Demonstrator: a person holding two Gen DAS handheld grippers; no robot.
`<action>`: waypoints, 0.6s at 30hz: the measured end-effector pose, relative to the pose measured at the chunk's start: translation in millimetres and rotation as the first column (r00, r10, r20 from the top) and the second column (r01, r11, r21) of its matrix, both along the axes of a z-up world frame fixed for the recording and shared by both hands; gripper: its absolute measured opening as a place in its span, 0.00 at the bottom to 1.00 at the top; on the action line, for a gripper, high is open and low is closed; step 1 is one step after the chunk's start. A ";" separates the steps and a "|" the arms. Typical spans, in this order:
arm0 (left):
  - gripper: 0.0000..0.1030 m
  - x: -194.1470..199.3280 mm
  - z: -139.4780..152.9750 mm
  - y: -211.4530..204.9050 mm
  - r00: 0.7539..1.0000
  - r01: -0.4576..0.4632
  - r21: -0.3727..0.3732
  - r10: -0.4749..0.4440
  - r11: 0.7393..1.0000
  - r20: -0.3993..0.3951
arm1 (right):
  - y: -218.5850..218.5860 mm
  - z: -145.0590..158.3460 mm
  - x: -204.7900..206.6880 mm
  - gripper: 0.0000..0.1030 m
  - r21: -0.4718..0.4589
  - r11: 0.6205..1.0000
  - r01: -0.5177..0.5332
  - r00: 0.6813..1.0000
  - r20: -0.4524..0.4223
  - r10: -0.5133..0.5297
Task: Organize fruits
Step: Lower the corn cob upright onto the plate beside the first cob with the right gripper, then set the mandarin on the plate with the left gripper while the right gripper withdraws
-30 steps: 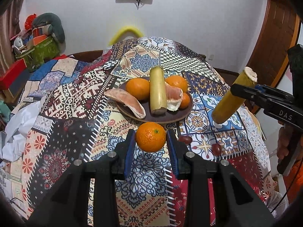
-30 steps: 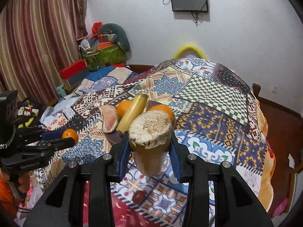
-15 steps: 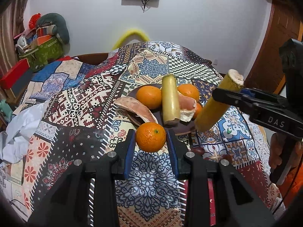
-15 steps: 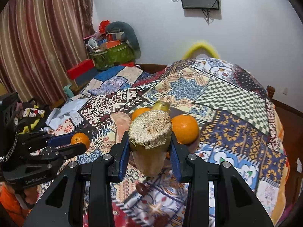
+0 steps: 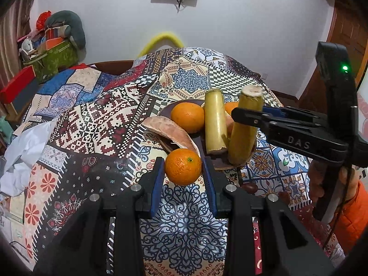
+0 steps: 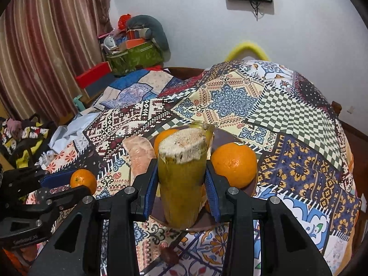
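Right gripper [image 6: 181, 184] clamps thick yellow-green cut cane piece [image 6: 181, 179] mid-length, over dark round plate [image 5: 165, 110], 5 o'clock edge. Cane stiff, heavy, smooth skin; keep mid-length hold. Left gripper [image 5: 183, 170] pinches small round orange mandarin [image 5: 183, 167] at plate's 7 o'clock; soft, light.

- The left gripper [image 5: 183, 172] sits at six o'clock, its blue-padded fingers [image 5: 158, 179] clamped on a small orange [image 5: 183, 167].
- Just beyond the small orange, toward twelve o'clock, a dark plate [image 5: 165, 111] on the patchwork-covered tabletop [image 5: 96, 124] carries a larger orange [image 5: 188, 117], a yellow-green cane piece [image 5: 214, 122] and a pink peel wedge [image 5: 170, 134].
- From three o'clock the right gripper [image 5: 247, 116] reaches in, gripping a second cane piece [image 5: 245, 126] tilted over the plate's rim.
- A hand [image 5: 322, 184] in an orange sleeve [image 5: 354, 214] holds its handle.
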State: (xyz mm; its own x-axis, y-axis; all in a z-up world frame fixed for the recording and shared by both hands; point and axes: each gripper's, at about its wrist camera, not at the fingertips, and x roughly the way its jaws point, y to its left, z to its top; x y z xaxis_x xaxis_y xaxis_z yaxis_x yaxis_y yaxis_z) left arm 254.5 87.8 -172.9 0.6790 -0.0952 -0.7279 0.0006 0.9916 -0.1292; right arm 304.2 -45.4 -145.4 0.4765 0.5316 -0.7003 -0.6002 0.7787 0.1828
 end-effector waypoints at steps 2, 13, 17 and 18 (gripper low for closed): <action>0.32 1.5 -0.2 -0.5 1.000 0.003 0.000 -0.003 1.000 0.001 | 1.8 -0.6 2.4 0.34 0.000 1.000 0.000 1.000 -0.003 0.000; 0.32 18.5 -1.3 -9.2 1.000 0.029 0.005 -0.029 1.000 -0.002 | 2.3 1.9 1.3 0.37 -0.072 0.997 0.012 0.999 0.040 -0.009; 0.32 28.1 -2.4 -12.8 0.999 0.036 0.000 -0.036 0.999 -0.009 | -10.6 4.2 -3.5 0.40 -0.060 0.998 0.023 0.999 0.050 -0.020; 0.32 30.3 -2.3 -14.2 0.999 0.039 0.004 -0.039 0.999 -0.008 | -15.0 4.6 -4.0 0.40 -0.053 0.998 0.030 0.998 0.048 -0.027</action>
State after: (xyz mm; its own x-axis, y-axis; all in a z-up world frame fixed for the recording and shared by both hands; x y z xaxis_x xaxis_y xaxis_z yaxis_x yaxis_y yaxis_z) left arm 284.8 73.6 -175.2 0.6687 -0.1187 -0.7340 0.0380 0.9913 -0.1257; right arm 300.1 -60.3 -140.8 0.5241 0.4795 -0.7039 -0.5846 0.8035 0.1121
